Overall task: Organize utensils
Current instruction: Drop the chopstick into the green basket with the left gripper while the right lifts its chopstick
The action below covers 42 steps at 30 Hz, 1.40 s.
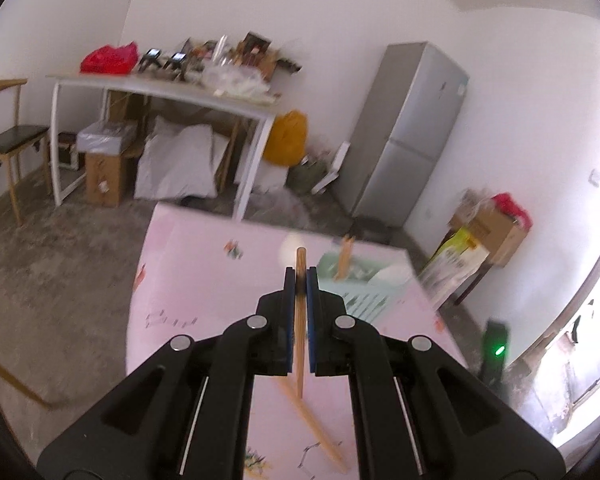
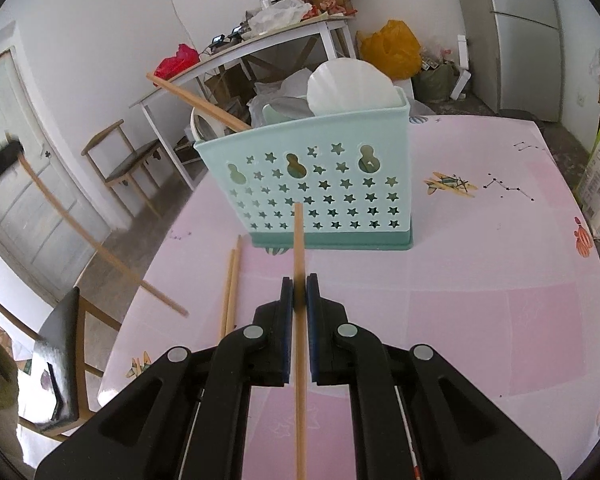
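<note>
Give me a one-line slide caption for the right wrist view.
Right gripper clamps a wooden chopstick before a mint star-cut utensil holder on a pink table.

I see a pink table (image 2: 480, 288) under me, with little drawings on its cloth. Past it, at about 11 o'clock in my left view, stands a long white table (image 1: 156, 88) full of stuff. A red bag (image 1: 109, 58) sits on its left end. Under it are a brown box (image 1: 103, 178) and a big white sack (image 1: 176, 164). A yellow bag (image 1: 287, 138) leans by its right leg. At 9 o'clock there is a wooden chair (image 1: 8, 140) with a dark seat. At 1 o'clock a tall grey fridge (image 1: 410, 128) stands by the wall. In my right view, a white door (image 2: 24, 176) is at 9 o'clock.
</note>
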Each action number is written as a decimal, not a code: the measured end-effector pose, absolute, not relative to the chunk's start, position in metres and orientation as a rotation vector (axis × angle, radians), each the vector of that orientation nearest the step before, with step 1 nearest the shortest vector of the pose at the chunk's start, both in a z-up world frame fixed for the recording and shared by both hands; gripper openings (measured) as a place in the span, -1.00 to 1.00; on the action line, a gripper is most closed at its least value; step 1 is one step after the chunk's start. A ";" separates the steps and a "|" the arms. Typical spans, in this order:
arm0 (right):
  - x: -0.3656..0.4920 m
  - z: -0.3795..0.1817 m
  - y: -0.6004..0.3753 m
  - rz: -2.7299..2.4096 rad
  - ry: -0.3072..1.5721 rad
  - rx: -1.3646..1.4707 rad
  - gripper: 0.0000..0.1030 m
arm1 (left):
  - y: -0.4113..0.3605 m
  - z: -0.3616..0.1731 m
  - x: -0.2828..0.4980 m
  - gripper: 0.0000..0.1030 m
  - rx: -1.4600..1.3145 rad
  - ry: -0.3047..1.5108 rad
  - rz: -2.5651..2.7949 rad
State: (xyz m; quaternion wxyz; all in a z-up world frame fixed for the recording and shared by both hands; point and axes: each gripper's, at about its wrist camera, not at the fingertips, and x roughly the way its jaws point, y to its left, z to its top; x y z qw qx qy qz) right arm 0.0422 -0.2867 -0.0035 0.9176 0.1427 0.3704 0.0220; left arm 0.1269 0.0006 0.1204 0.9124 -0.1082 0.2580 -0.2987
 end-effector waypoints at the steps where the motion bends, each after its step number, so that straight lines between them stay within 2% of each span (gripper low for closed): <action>1: 0.041 -0.003 -0.288 0.043 0.761 0.296 -0.87 | -0.001 0.129 0.127 -0.93 -0.229 0.514 -0.631; 11: 0.038 -0.003 -0.292 0.031 0.759 0.310 -0.87 | -0.044 0.201 0.139 -0.93 -0.251 0.342 -0.760; 17: 0.038 -0.004 -0.297 0.028 0.758 0.320 -0.86 | -0.073 0.212 0.154 -0.93 -0.228 0.296 -0.754; 32: 0.041 -0.007 -0.312 0.013 0.758 0.343 -0.86 | -0.107 0.163 0.211 -0.93 -0.241 0.364 -0.639; 41: 0.039 -0.007 -0.316 0.002 0.756 0.345 -0.86 | -0.109 0.117 0.226 -0.92 -0.358 0.446 -0.667; 42: 0.038 -0.006 -0.316 0.001 0.755 0.343 -0.86 | -0.109 0.112 0.226 -0.87 -0.364 0.460 -0.667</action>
